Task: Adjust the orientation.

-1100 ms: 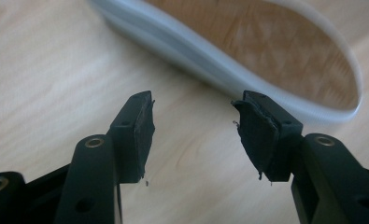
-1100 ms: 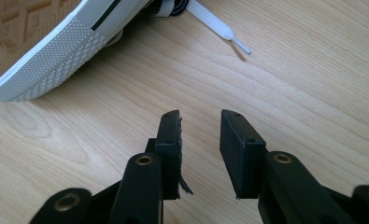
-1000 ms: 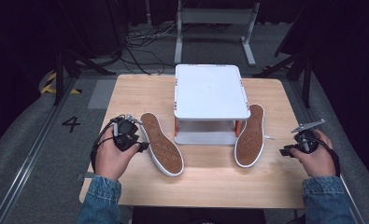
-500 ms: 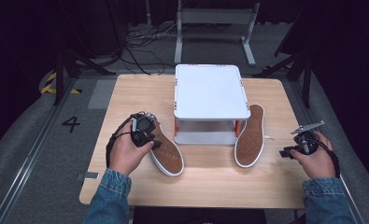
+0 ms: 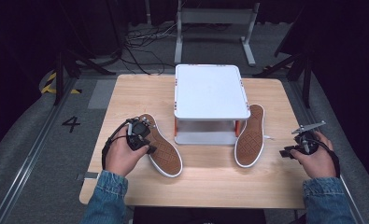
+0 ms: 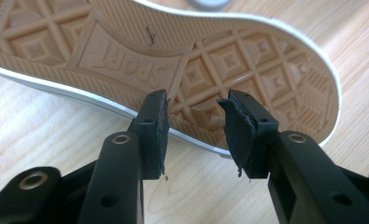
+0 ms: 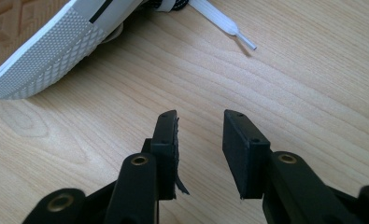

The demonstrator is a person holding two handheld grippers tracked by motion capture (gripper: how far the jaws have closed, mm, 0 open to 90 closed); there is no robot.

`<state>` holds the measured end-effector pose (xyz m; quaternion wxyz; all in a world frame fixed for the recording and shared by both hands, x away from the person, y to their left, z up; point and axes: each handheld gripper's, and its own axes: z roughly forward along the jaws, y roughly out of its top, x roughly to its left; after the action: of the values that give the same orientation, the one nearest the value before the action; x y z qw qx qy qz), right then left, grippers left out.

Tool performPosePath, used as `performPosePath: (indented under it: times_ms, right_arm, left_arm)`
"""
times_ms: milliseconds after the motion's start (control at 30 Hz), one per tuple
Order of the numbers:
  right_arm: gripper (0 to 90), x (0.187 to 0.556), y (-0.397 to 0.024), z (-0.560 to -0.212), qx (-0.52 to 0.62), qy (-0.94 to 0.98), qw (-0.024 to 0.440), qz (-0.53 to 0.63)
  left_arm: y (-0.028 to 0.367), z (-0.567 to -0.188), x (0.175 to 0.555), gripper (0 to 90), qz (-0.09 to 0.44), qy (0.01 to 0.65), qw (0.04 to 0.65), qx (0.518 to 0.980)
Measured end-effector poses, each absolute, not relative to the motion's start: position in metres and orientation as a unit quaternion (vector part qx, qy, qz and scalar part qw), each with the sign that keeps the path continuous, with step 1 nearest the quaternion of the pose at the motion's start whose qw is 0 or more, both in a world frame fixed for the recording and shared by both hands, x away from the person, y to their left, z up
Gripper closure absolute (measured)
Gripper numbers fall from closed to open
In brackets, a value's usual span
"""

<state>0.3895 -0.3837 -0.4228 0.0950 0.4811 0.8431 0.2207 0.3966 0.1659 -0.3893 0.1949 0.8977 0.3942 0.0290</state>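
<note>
Left gripper held low in the left hand, jaws partly apart with nothing clamped, right gripper level in the right hand, jaws having just been opening, nothing between.

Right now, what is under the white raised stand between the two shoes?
Under the white stand, a pale lower shelf and orange legs show at its front. Farther back, the top covers everything.

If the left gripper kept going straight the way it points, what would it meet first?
Most likely the left gripper would meet the rim of the upturned shoe, whose sole lies just past its open jaws; the remaining gap is hard to judge.
</note>
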Motion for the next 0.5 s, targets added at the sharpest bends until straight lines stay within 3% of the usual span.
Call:
performPosePath:
  times_ms: [333, 500]
  right_arm:
    - [66.2, 0.393, -0.380, -0.423, 0.476, 0.846, 0.096, 0.220]
    - [65.9, 0.394, -0.379, -0.422, 0.475, 0.847, 0.097, 0.221]
  left_arm:
    - [0.191, -0.411, 0.393, 56.4, -0.008, 0.426, 0.184, 0.886]
    - [0.194, -0.411, 0.391, 53.4, -0.002, 0.428, 0.180, 0.886]
